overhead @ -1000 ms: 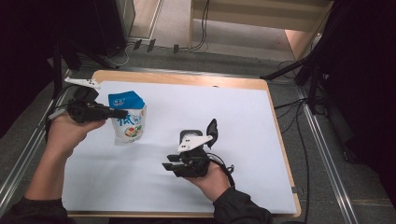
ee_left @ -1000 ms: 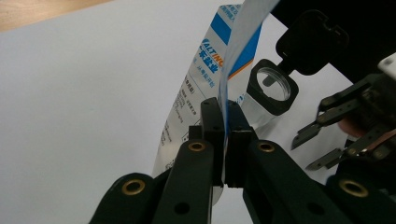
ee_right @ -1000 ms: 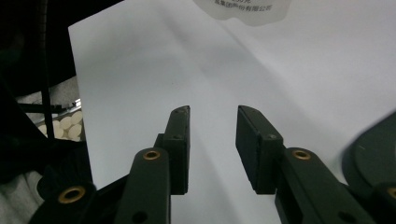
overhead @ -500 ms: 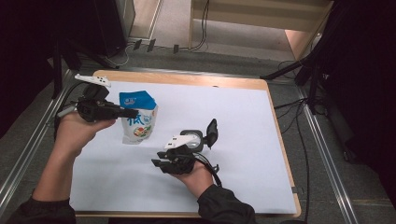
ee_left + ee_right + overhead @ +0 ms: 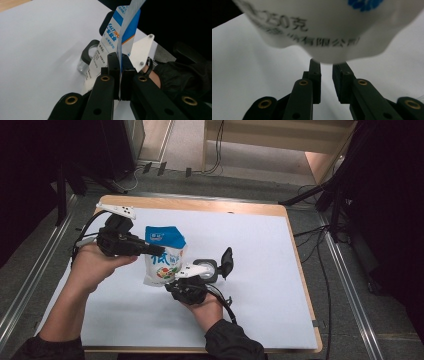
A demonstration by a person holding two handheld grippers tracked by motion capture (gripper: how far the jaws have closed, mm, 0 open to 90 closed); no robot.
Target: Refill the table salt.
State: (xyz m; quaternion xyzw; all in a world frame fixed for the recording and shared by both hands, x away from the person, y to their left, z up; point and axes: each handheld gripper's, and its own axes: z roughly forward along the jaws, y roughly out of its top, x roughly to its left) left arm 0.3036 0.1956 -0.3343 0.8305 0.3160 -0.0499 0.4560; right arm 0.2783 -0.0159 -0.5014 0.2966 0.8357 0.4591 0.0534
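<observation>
Blue-white pouch [image 5: 165, 256] sits mid-left on the white table [image 5: 260, 250], pinched at its edge by the left gripper [image 5: 150, 251]. Right gripper [image 5: 172, 285] just below its bottom, jaws slightly apart, holding nothing. Small clear jar [image 5: 206, 269] beside it.

**What the pictures hide, crop or blur**

In the right gripper view, the pouch [image 5: 322, 27] hangs so close to the camera that its top is cut off by the upper edge. Its black print is soft and hard to read, and its lower rim covers the tips of the right claw [image 5: 327, 65].

In the left gripper view, the pouch's upper end runs out of frame, and the pouch hides part of a small clear jar [image 5: 86, 58] behind it.

In the high view, the right claw's tips [image 5: 172, 284] disappear under the pouch's lower edge. Pouch lettering there is too small to read. Both forearms are cropped by the bottom edge.
</observation>
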